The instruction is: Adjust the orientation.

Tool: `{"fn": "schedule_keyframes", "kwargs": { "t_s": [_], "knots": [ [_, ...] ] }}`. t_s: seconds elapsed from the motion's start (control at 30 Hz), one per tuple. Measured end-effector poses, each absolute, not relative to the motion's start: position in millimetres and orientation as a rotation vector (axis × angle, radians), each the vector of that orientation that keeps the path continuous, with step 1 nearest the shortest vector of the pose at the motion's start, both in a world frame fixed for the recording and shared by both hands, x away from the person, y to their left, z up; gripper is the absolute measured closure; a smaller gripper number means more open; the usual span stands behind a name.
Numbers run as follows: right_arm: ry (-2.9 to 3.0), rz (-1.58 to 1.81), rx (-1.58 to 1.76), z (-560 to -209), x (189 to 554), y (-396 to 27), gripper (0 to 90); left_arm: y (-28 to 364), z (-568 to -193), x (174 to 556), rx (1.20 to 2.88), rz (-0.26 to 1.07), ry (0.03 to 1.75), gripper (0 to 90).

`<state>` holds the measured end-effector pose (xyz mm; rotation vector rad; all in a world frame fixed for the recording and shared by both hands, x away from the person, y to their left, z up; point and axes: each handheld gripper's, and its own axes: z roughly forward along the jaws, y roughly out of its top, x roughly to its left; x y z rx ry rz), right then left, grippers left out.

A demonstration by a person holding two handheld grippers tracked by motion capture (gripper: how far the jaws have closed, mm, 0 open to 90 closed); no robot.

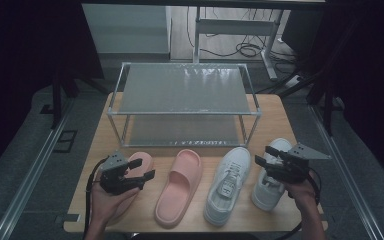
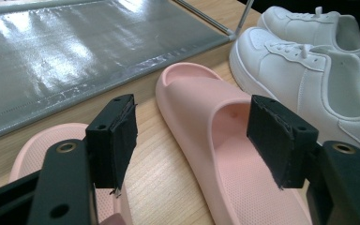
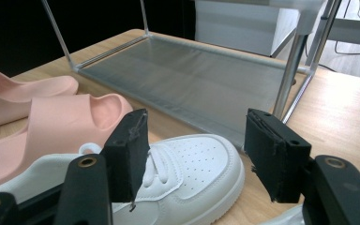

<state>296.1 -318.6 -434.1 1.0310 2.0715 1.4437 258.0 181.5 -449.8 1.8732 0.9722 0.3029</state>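
Four shoes lined up on the bench (image 1: 280,112) before the shoe rack (image 1: 182,90). Left gripper (image 1: 139,168) hovering over the far-left pink slipper (image 1: 141,161), jaws wide apart, gripping nothing. Right gripper (image 1: 266,156) over the far-right white sneaker (image 1: 269,186), jaws likewise spread, empty.

Each bare-forearmed hand carried a black, blocky two-jaw gripper: the left gripper (image 1: 141,169) at lower left, the right gripper (image 1: 263,156) at lower right, topped by a grey three-cornered plate (image 1: 307,150). Brass-ringed screw holes dotted the jaws; black cables trailed.
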Motion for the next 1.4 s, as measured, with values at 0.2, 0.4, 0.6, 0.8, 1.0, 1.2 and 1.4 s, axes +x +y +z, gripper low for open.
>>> {"fn": "schedule_keyframes", "kwargs": {
  "t_s": [0.2,0.4,0.6,0.8,1.0,1.2,1.4],
  "knots": [
    [2.090,1.426,1.039,-439,298,-320,40.4,179,-455,259,1.881,0.296,0.988,34.7],
    [2.103,1.382,1.025,-438,294,-314,40.1,174,-455,258,1.912,0.306,0.979,46.3],
    [2.117,1.332,1.051,-444,286,-312,39.8,174,-451,260,1.898,0.298,0.976,65.8],
    [2.116,1.327,1.058,-446,284,-311,39.9,168,-453,263,1.921,0.299,0.971,83.1],
    [2.116,1.329,1.068,-447,284,-311,39.8,162,-449,258,1.927,0.302,0.963,88.5],
    [2.094,1.337,1.078,-443,282,-314,39.9,164,-447,252,1.942,0.293,0.965,89.9],
    [2.085,1.334,1.100,-443,282,-316,40.0,173,-448,244,1.949,0.292,0.977,90.0]
  ]
}}
